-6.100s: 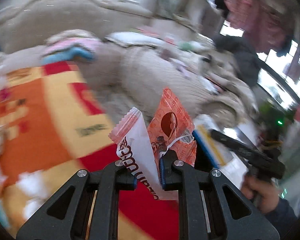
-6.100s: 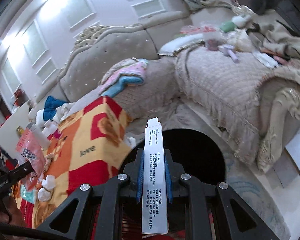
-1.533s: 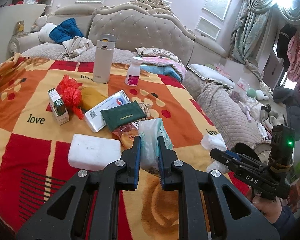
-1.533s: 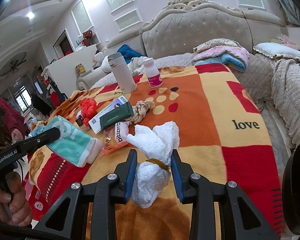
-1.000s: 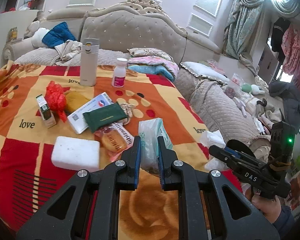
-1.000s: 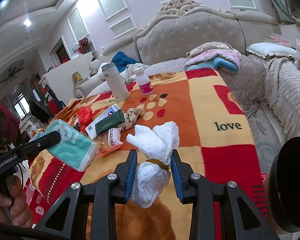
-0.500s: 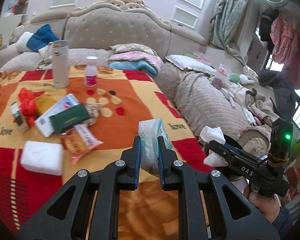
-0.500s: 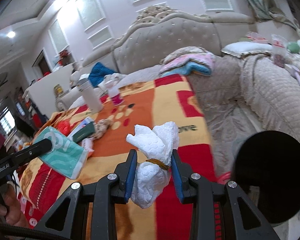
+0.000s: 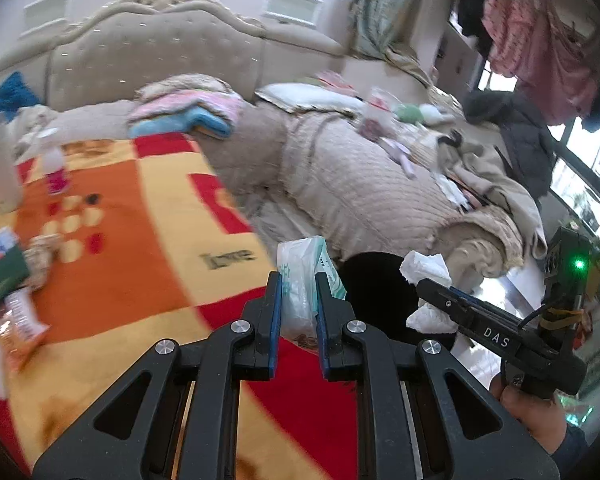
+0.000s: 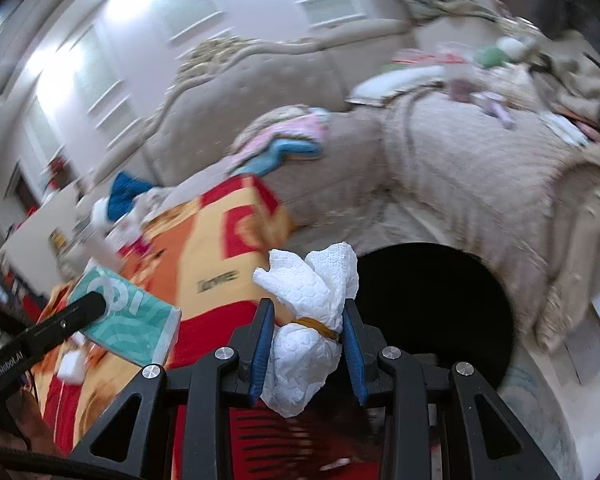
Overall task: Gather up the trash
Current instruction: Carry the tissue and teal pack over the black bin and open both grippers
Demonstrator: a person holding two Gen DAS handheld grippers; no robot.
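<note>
My left gripper (image 9: 297, 292) is shut on a teal and white tissue pack (image 9: 303, 280), held above the blanket's right edge; the pack also shows in the right wrist view (image 10: 136, 322). My right gripper (image 10: 307, 320) is shut on a crumpled white tissue wad (image 10: 312, 320) with a yellow band around it; the wad also shows in the left wrist view (image 9: 426, 276). A black round bin (image 10: 432, 304) stands on the floor just beyond and right of both grippers; it shows in the left wrist view (image 9: 374, 284) between the two.
A red, orange and yellow blanket (image 9: 140, 248) covers the table, with a snack packet (image 9: 20, 324), a green pouch (image 9: 0, 276), a small bottle (image 9: 54, 172) and a flask (image 9: 0, 164) at the left. A beige sofa (image 9: 360, 184) with clutter stands behind the bin.
Both grippers have swung right, off the middle of the blanket toward the black bin, each still holding its item. The bin now looms larger in both views.
</note>
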